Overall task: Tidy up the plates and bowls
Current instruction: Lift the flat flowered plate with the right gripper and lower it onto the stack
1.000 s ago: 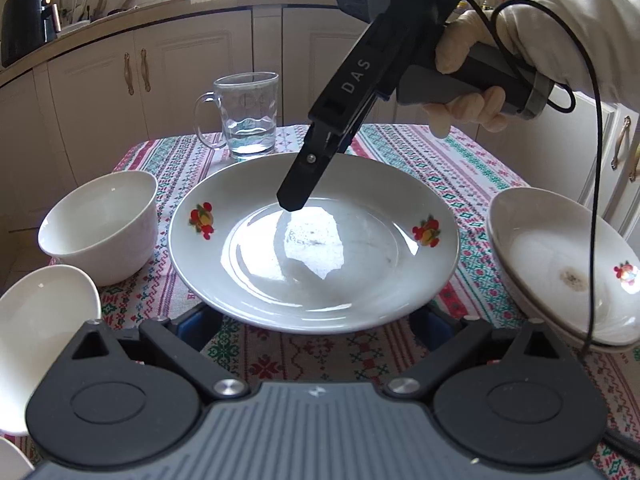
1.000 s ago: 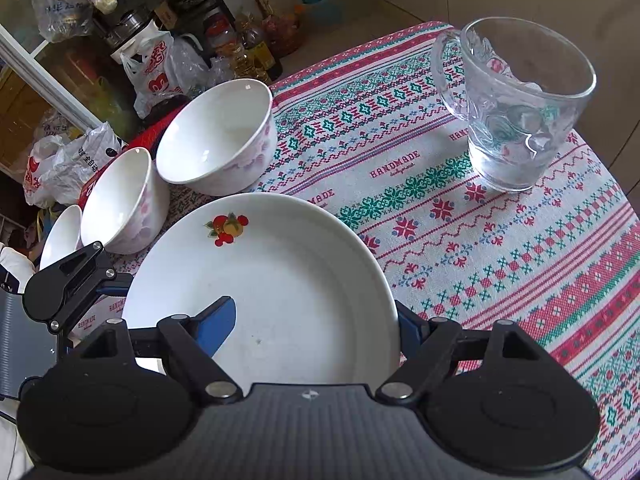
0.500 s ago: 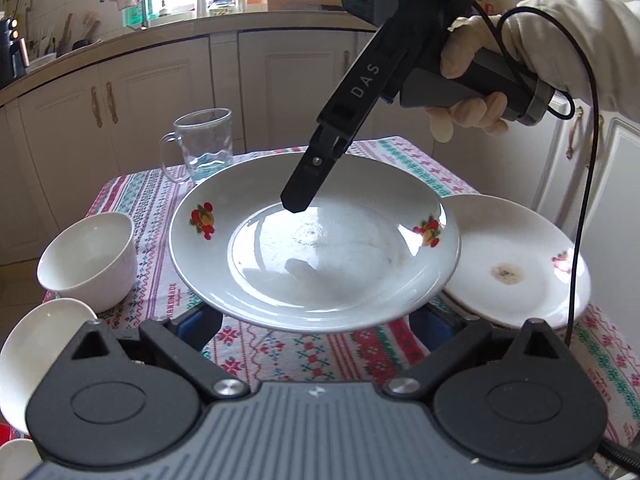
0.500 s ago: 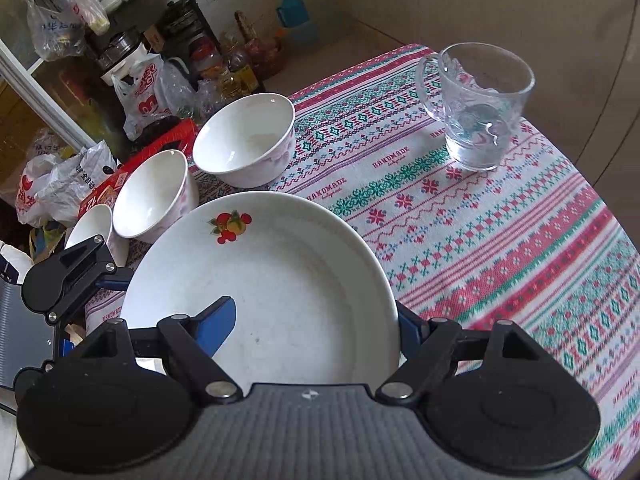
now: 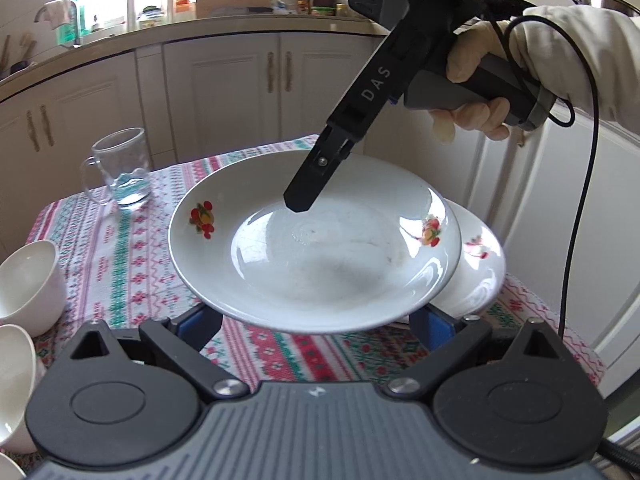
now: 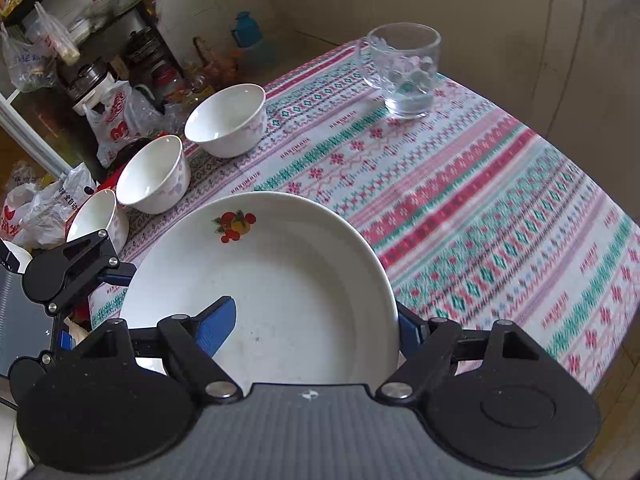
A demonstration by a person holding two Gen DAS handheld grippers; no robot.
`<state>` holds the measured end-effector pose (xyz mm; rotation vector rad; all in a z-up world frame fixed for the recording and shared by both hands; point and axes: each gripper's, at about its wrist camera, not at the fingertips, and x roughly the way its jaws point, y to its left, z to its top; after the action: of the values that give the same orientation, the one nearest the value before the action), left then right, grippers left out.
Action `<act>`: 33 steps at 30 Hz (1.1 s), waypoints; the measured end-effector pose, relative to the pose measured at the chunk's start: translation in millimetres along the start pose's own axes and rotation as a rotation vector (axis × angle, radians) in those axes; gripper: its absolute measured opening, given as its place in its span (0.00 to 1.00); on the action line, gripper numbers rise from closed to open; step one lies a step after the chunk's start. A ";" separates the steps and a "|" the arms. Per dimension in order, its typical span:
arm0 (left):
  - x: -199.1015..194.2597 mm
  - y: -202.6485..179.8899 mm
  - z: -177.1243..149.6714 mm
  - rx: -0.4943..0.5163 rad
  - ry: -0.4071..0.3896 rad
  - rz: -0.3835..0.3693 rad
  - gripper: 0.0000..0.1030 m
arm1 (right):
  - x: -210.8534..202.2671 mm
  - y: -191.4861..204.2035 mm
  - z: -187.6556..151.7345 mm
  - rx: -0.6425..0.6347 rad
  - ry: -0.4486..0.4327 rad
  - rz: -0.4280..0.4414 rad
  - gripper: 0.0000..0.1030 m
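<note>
A white plate with fruit decals (image 5: pixel 312 264) hangs in the air above the table. My right gripper (image 5: pixel 298 204) is shut on its far rim, one finger over the inside, the other hidden under the plate. The same plate fills the right wrist view (image 6: pixel 280 288), held between my right gripper (image 6: pixel 316 324) fingers. My left gripper (image 5: pixel 316 320) is open below the plate's near rim, its fingers (image 5: pixel 198 322) wide apart. A stack of white plates (image 5: pixel 476 268) lies on the table behind and right of the held plate. Three white bowls (image 6: pixel 226 124) (image 6: pixel 154 174) (image 6: pixel 98 218) stand in a row.
A glass mug with water (image 5: pixel 120 170) (image 6: pixel 404 72) stands at the far corner of the patterned tablecloth (image 6: pixel 480 208). Kitchen cabinets (image 5: pixel 236 92) lie beyond the table. Bags and clutter (image 6: pixel 60 120) sit past the table's bowl side.
The plate has risen off the table in my right gripper and moved right, now overlapping the plate stack. The table looks farther away in both views.
</note>
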<state>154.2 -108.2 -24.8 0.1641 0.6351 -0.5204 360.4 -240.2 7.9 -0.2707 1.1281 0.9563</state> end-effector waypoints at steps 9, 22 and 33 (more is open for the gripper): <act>12.4 -18.8 3.5 0.047 0.035 -0.078 0.96 | -18.0 -13.2 -44.6 0.086 -0.035 -0.029 0.83; 21.0 -32.1 3.7 0.088 0.065 -0.108 0.96 | -11.7 -31.1 -78.8 0.163 -0.059 -0.022 0.83; 29.2 -33.1 7.7 0.108 0.081 -0.142 0.96 | -10.5 -42.8 -101.6 0.218 -0.064 -0.055 0.83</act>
<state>161.1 -151.1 -36.0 0.2441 0.7014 -0.6879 326.8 -334.3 -39.6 -0.0938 1.1495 0.7807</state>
